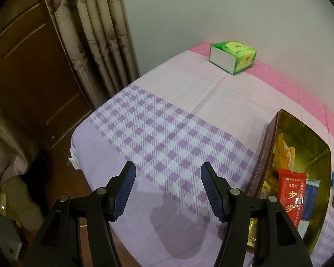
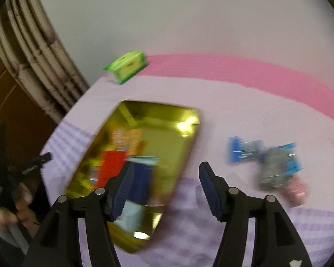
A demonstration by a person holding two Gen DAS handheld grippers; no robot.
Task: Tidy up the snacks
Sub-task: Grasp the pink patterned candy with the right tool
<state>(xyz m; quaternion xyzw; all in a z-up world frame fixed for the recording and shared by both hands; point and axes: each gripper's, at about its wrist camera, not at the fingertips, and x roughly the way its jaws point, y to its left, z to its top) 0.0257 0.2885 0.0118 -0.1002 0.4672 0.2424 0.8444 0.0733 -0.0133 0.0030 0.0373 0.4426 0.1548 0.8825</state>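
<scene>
In the right wrist view, the right hand-held gripper [image 2: 165, 187] fills the bottom of the frame with its jaws apart and nothing between the pads. Just behind its left finger, at lower centre, the gold-lined snack tin [image 2: 176, 120] lies open on the tabletop [image 2: 233, 102], already holding a red packet [image 2: 110, 166] and other wrappers; the picture is blurred, so details cannot be read. To the right of centre, well apart from the tin, loose snacks remain on the purple cloth: a blue packet [image 2: 242, 151], and beside it a blue-and-grey packet [image 2: 278, 166] touching a pinkish item [image 2: 295, 191].

The step in hand is judged to be a reach for one of those loose packets. The blue packet is best approached from above across its narrow side, with the pads closed only once both straddle it, since thin foil slips easily.

In the left wrist view, the left hand-held gripper [image 1: 168, 189] hangs wide open and empty at the bottom of the frame. At far upper centre a green tissue box [image 2: 128, 69] sits by the wall.
</scene>
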